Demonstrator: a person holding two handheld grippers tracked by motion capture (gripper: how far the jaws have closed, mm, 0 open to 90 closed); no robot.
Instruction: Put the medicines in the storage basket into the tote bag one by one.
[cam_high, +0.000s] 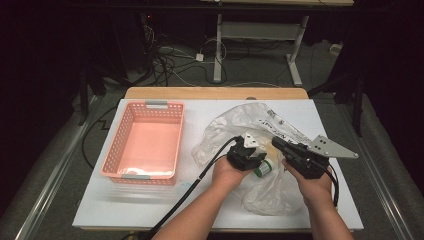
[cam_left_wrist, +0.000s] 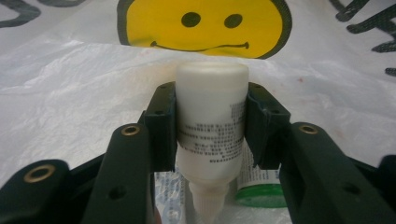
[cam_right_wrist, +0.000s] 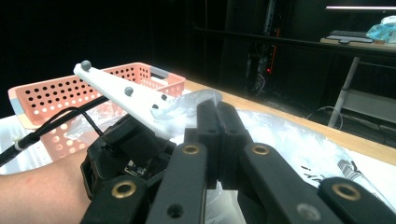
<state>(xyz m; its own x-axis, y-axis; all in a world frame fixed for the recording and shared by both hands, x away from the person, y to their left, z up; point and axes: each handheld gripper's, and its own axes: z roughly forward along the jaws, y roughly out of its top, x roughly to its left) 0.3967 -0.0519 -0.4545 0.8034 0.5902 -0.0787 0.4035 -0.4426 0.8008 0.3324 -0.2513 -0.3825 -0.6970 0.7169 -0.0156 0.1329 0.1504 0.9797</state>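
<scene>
A small white bottle with a printed label and a nozzle tip sits between the jaws of my left gripper, which is shut on it. It hangs just above a clear plastic bag printed with a yellow smiley face. A green-capped container lies on the bag beneath the bottle. My right gripper is shut on a fold of the bag's film. In the high view the left gripper and right gripper are close together over the bag.
An empty pink perforated basket stands on the left of the white table top. The crumpled bag covers the middle and right. The left gripper's cable trails to the front edge. Floor cables and desk legs lie beyond the table.
</scene>
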